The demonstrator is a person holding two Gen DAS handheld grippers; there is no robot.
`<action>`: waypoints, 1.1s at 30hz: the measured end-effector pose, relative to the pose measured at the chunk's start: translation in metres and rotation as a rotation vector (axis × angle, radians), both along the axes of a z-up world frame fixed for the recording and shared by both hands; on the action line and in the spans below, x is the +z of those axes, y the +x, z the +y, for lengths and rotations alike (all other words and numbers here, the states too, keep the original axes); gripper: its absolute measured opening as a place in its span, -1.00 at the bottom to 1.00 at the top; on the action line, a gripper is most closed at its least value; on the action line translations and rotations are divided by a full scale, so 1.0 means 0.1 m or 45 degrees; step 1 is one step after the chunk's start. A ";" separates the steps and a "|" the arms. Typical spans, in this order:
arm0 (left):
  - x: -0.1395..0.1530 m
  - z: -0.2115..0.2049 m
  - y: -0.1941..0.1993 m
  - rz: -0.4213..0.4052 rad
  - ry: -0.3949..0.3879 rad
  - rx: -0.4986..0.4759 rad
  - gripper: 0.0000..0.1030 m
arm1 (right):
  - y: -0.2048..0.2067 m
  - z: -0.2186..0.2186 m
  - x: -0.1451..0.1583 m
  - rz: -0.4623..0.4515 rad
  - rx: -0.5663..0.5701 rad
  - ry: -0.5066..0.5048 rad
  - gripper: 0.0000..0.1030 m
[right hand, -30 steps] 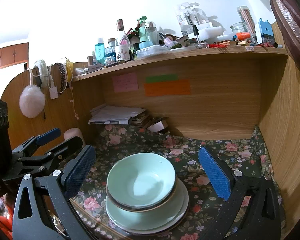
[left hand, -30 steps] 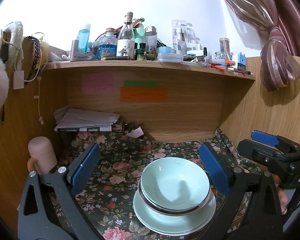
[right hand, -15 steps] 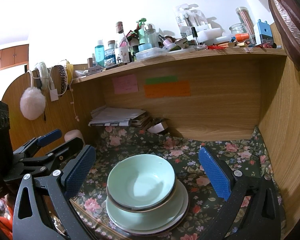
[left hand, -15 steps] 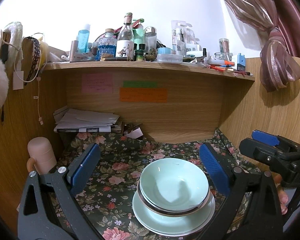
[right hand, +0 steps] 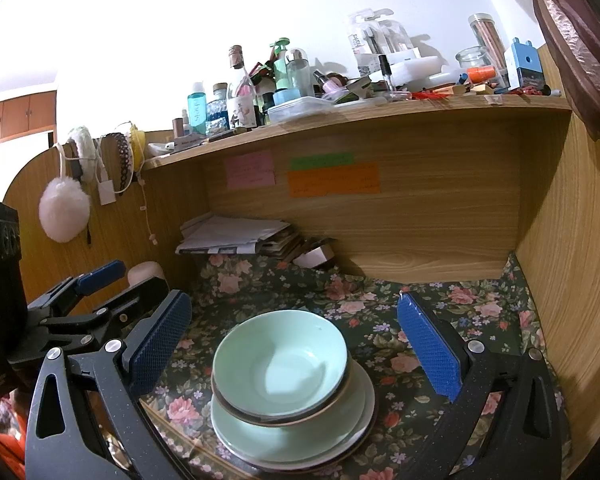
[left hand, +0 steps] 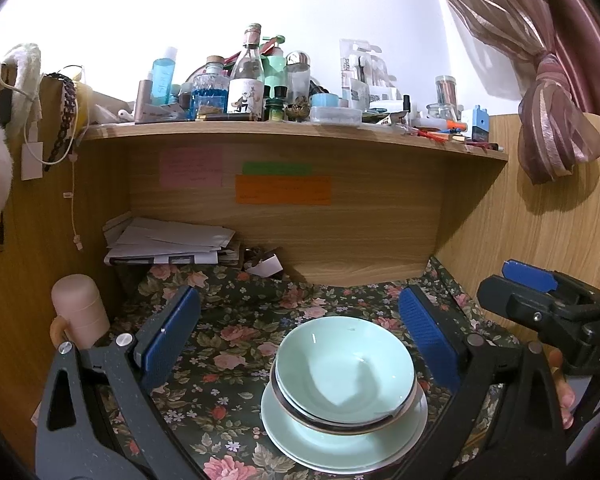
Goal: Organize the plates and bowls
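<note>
Two nested mint-green bowls [left hand: 345, 372] sit on a stack of mint-green plates [left hand: 332, 446] on the floral tablecloth [left hand: 236, 344]. The same bowls [right hand: 280, 364] and plates [right hand: 292, 436] show in the right wrist view. My left gripper [left hand: 300, 340] is open and empty, held above and in front of the stack. My right gripper [right hand: 296, 344] is open and empty, also held over the stack. Neither gripper touches the dishes. The right gripper's body [left hand: 548, 312] shows at the right of the left view; the left gripper's body [right hand: 84, 300] shows at the left of the right view.
A pink cup [left hand: 80, 312] stands at the left wall. A pile of papers [left hand: 168, 242] lies at the back left. A wooden shelf [left hand: 292, 128] above carries several bottles and jars. Wooden walls close in the left, back and right. A curtain [left hand: 540, 100] hangs at the right.
Both views have shifted only slightly; the dishes sit a little lower in the right wrist frame. The stack has not moved and both grippers stay open.
</note>
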State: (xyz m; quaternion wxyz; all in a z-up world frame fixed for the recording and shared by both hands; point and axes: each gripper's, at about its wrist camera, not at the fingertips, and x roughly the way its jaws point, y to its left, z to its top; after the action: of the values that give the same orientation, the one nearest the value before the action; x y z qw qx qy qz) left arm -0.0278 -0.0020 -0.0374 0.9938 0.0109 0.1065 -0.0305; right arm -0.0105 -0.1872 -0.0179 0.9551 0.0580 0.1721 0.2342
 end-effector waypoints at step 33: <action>-0.01 -0.16 0.07 0.015 -0.011 0.028 0.96 | -0.04 0.01 0.03 -0.041 -0.078 -0.013 1.00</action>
State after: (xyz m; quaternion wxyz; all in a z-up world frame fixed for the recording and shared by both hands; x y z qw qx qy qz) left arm -0.0208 -0.0180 -0.0385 0.9935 0.0054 0.1122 -0.0201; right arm -0.0147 -0.1866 -0.0150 0.9647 0.0546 0.1561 0.2051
